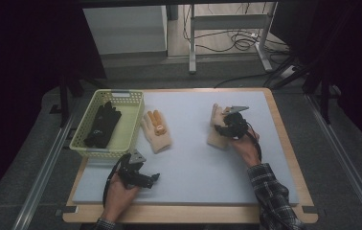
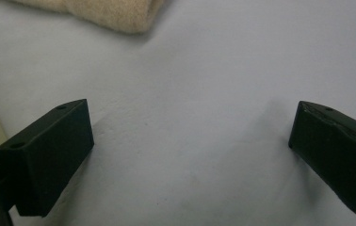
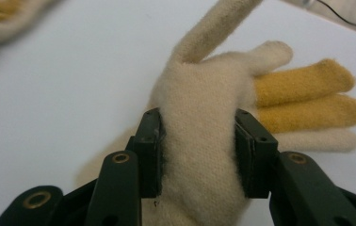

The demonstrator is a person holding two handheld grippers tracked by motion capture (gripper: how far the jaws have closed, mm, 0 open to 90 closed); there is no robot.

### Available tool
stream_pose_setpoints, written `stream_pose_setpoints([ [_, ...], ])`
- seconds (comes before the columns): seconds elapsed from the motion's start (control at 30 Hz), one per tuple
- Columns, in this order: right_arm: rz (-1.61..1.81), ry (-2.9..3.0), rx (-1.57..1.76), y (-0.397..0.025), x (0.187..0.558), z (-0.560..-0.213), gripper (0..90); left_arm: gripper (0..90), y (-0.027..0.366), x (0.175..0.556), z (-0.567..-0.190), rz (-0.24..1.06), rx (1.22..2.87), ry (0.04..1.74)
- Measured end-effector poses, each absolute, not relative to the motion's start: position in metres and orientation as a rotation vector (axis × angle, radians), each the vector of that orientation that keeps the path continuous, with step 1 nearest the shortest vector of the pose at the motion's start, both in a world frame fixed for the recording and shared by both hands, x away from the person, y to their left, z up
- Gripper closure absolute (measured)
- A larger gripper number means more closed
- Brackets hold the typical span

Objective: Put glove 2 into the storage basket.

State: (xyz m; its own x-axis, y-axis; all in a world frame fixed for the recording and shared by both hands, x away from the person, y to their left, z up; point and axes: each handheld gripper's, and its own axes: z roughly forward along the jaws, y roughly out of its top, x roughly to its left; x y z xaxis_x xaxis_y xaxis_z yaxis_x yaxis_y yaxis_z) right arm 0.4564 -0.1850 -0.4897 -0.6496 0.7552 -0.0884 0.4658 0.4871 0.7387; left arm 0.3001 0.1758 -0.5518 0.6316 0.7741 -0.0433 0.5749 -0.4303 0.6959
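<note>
Right gripper pinching a cream glove on the desk, left gripper idle.

No readable writing shows on anything. Nearest, at about 7 o'clock on the desk (image 1: pixel 193 182), the left gripper (image 1: pixel 154 178) lies low in the person's left hand (image 1: pixel 119 194), jaws spread wide over bare surface. At 3 o'clock the right gripper (image 3: pixel 198 155), held in the right hand (image 1: pixel 246 146), has its jaws clenched on a fold of the cream knit glove (image 3: pixel 204 141), whose two mustard-yellow fingertips point away. A matching second glove (image 1: pixel 156 131) lies flat near the centre. Farthest, at 10 o'clock, a pale green basket (image 1: pixel 132 115) holds a black glove (image 1: pixel 102 124).
</note>
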Motion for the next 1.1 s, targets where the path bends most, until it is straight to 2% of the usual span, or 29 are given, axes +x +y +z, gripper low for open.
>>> stream_pose_setpoints([
  [0.3, 1.141, 2.436, 0.863, -0.164, 0.391, -0.463, 55.2, 0.5, 0.176, 0.300, -0.552, 0.371, 2.162, 1.049],
  [0.53, 1.116, 2.497, 0.823, -0.140, 0.363, -0.491, 52.5, 0.5, 0.176, 0.300, -0.552, 0.373, 2.166, 1.045],
  [0.6, 1.093, 2.503, 0.838, -0.135, 0.360, -0.505, 47.9, 0.5, 0.176, 0.300, -0.552, 0.371, 2.165, 1.047],
  [0.7, 1.115, 2.551, 0.874, -0.133, 0.361, -0.519, 32.9, 0.5, 0.176, 0.300, -0.552, 0.372, 2.164, 1.047],
  [0.87, 1.167, 2.534, 0.880, -0.144, 0.359, -0.510, 28.5, 0.5, 0.176, 0.300, -0.552, 0.371, 2.164, 1.047],
  [0.93, 1.163, 2.514, 0.886, -0.154, 0.358, -0.504, 32.1, 0.5, 0.176, 0.300, -0.552, 0.371, 2.164, 1.047],
  [1.03, 1.095, 2.532, 0.866, -0.166, 0.355, -0.503, 51.2, 0.5, 0.176, 0.300, -0.552, 0.371, 2.165, 1.047],
  [1.07, 1.065, 2.543, 0.855, -0.171, 0.352, -0.506, 60.4, 0.5, 0.176, 0.300, -0.552, 0.371, 2.165, 1.047],
  [1.1, 1.065, 2.543, 0.855, -0.171, 0.352, -0.506, 60.4, 0.5, 0.176, 0.300, -0.552, 0.371, 2.165, 1.047],
])
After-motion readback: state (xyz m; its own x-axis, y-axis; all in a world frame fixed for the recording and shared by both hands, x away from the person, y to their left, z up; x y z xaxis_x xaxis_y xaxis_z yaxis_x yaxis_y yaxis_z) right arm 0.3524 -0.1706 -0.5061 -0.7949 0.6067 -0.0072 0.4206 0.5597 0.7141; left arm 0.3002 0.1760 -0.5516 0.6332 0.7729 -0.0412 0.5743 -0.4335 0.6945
